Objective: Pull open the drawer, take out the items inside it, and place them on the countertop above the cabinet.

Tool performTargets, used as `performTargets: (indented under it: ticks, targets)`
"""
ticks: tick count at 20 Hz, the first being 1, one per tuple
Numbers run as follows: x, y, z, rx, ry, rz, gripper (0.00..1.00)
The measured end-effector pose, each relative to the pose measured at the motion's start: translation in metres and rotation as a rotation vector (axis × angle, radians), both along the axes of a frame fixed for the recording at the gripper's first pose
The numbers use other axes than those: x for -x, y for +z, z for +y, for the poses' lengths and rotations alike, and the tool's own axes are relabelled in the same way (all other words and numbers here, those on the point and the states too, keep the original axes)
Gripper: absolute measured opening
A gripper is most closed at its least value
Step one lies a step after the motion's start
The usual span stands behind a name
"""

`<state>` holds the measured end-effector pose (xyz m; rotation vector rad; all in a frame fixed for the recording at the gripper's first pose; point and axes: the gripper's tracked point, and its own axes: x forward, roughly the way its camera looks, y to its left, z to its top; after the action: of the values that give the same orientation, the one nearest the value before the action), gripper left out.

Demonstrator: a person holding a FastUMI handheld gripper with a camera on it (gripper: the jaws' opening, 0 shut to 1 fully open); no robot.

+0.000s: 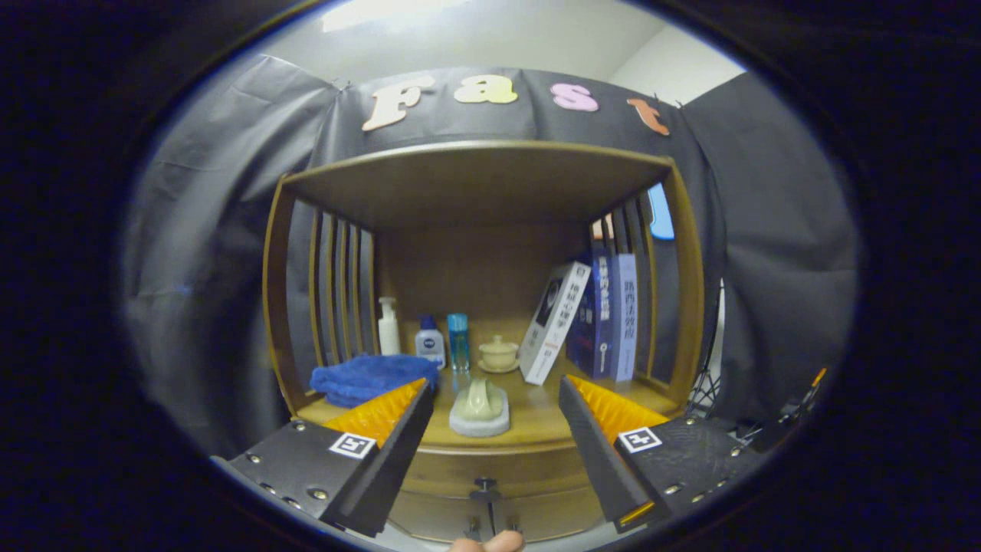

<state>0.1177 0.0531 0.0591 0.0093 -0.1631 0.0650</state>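
I have the gripper (494, 418) with its fingers spread wide, holding nothing, low in the frame. The drawer (490, 502) sits closed at bottom centre, its knob (484, 484) between the fingers. Above, mid-frame, the countertop (536, 418) carries a blue towel (368, 377), bottles and books.
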Motion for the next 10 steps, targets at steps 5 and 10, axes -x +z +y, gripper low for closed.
performTargets:
  ticks: [5, 10]
  targets:
    - [0.019, 0.047, 0.010, 0.038, 0.006, -0.042, 0.99]
    - [0.022, 0.052, 0.014, 0.010, 0.023, -0.052, 0.99]
